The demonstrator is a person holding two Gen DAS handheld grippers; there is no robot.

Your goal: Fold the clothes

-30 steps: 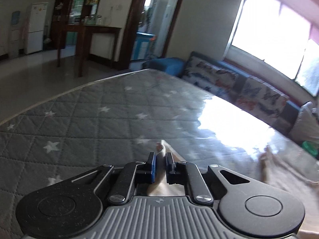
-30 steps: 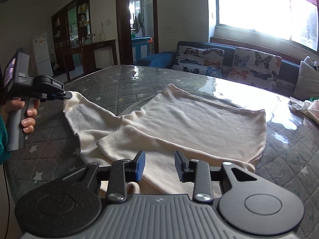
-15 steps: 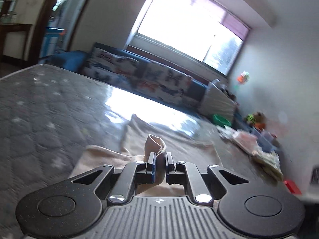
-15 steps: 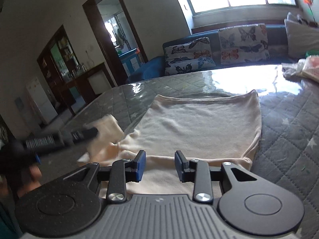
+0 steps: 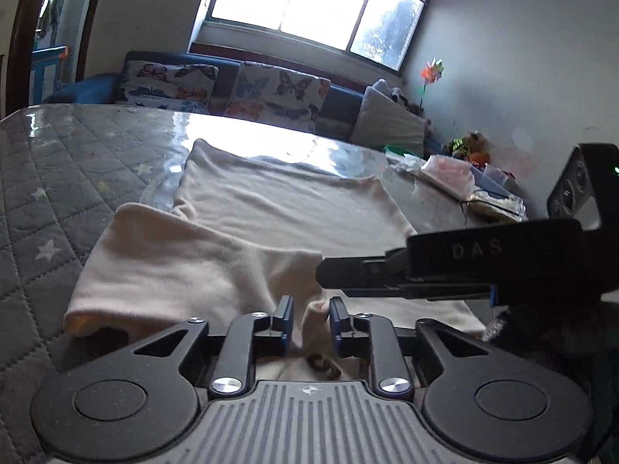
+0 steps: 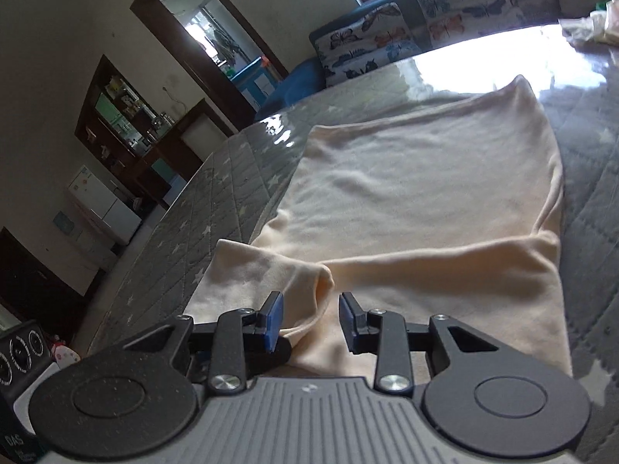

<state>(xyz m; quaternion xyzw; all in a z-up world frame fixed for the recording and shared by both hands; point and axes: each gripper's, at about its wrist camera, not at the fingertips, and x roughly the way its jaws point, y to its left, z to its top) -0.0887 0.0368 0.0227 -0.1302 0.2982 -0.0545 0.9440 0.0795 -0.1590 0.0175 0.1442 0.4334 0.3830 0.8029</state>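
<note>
A cream knit garment (image 6: 418, 193) lies on the grey quilted mattress (image 5: 50, 178), sleeves folded inward toward 6 o'clock, body unfolded; left gripper (image 5: 308, 319) and right gripper (image 6: 309, 319) jaws spread, holding nothing.

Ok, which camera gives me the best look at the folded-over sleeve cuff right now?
The right wrist view. The sleeve cuff lies unobstructed just ahead of the open right gripper, its rolled end plain. In the left wrist view the cuff is partly hidden between the open left gripper fingers and under the right gripper.
</note>
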